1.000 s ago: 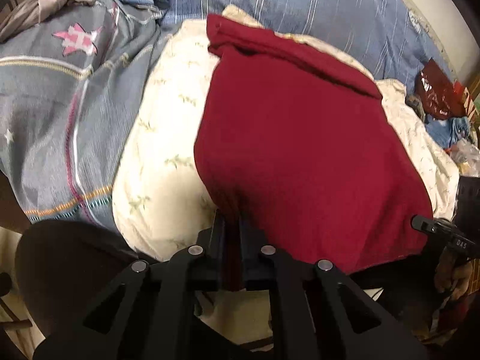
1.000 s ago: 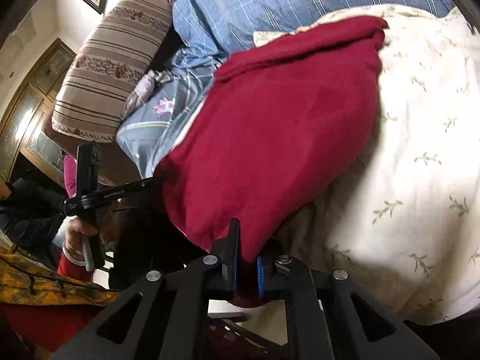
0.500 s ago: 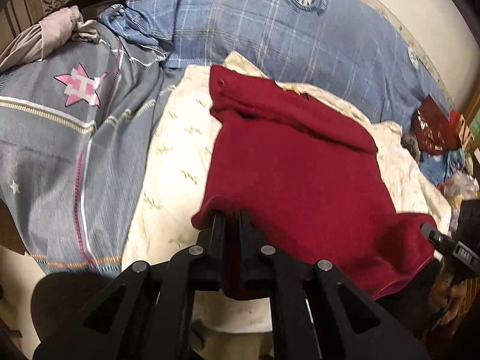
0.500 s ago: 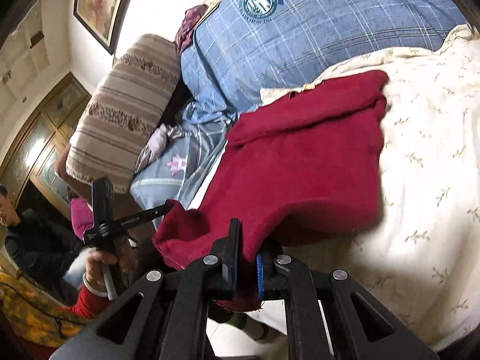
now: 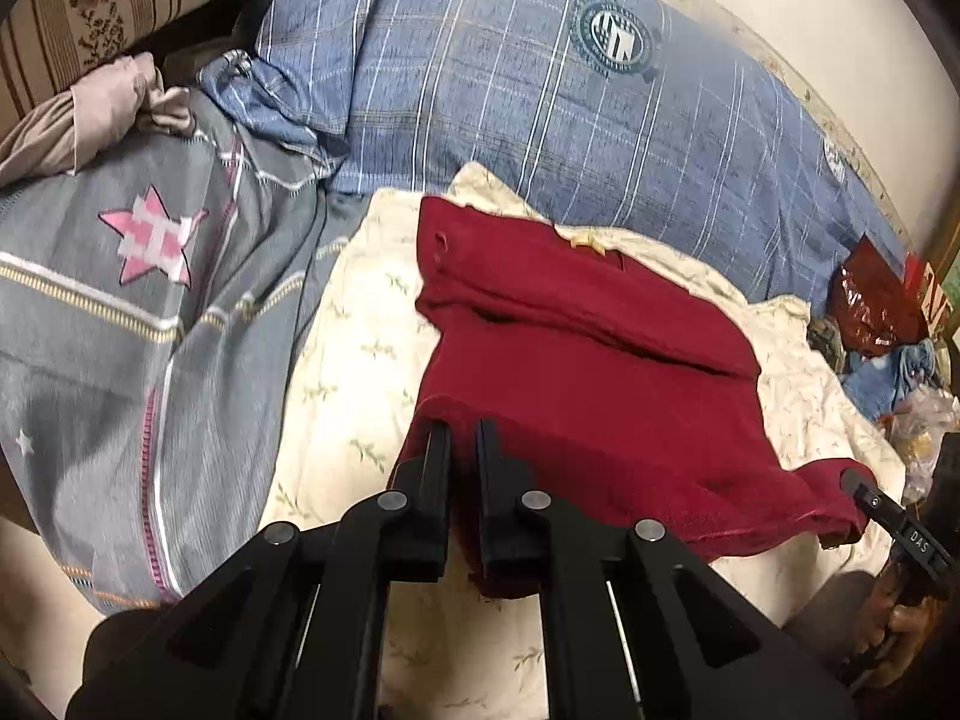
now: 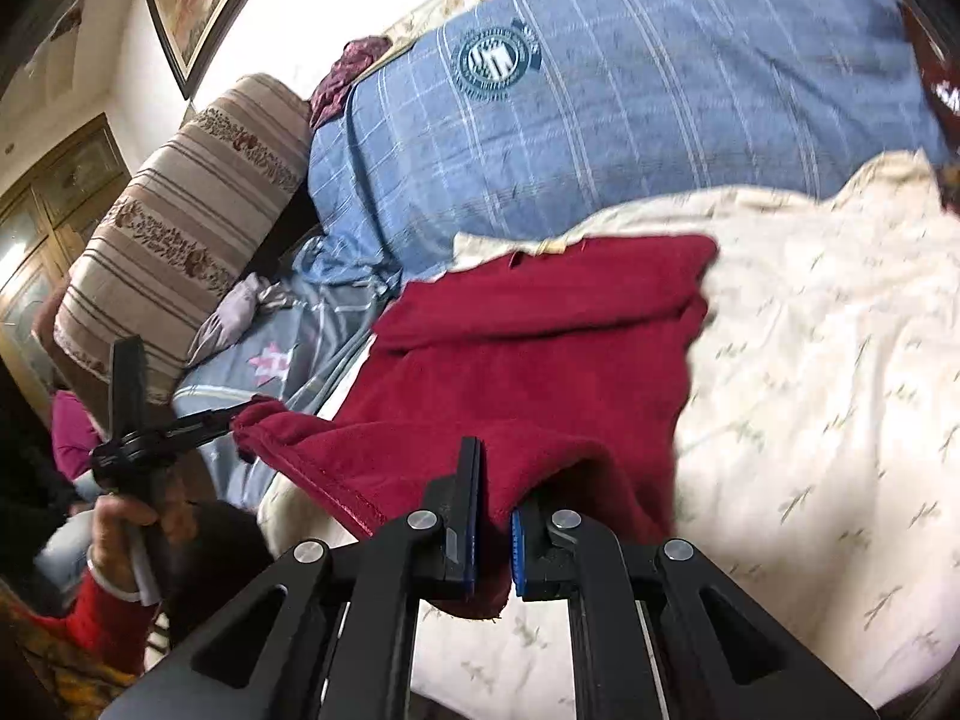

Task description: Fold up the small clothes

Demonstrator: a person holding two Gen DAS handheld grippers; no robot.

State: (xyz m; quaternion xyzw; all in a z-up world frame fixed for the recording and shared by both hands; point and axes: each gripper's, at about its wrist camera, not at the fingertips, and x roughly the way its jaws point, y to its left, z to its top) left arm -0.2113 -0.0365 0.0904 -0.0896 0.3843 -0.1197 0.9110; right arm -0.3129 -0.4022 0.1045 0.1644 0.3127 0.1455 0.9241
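A dark red garment point(image 5: 576, 372) point(image 6: 528, 360) lies spread on a cream floral cloth point(image 5: 354, 372) point(image 6: 828, 372), its far part folded over into a flap. My left gripper point(image 5: 463, 429) is shut on the near left corner of its hem, lifted off the cloth. My right gripper point(image 6: 501, 450) is shut on the near right corner, with red fabric bunched between its blue pads. The hem sags between the two grips. The right gripper's tip shows at the right edge of the left wrist view; the left gripper, held by a hand point(image 6: 129, 516), shows at the left of the right wrist view.
A blue checked quilt point(image 5: 540, 96) point(image 6: 600, 96) with a round badge lies behind. A grey blanket point(image 5: 120, 312) with a pink star lies to the left, beside a striped cushion point(image 6: 174, 240). A red packet point(image 5: 870, 300) and clutter sit at the right.
Both grippers have risen and tilted up with the hem corners, lifting the garment's near edge off the cloth. More of the blue quilt shows, and the garment looks farther away.
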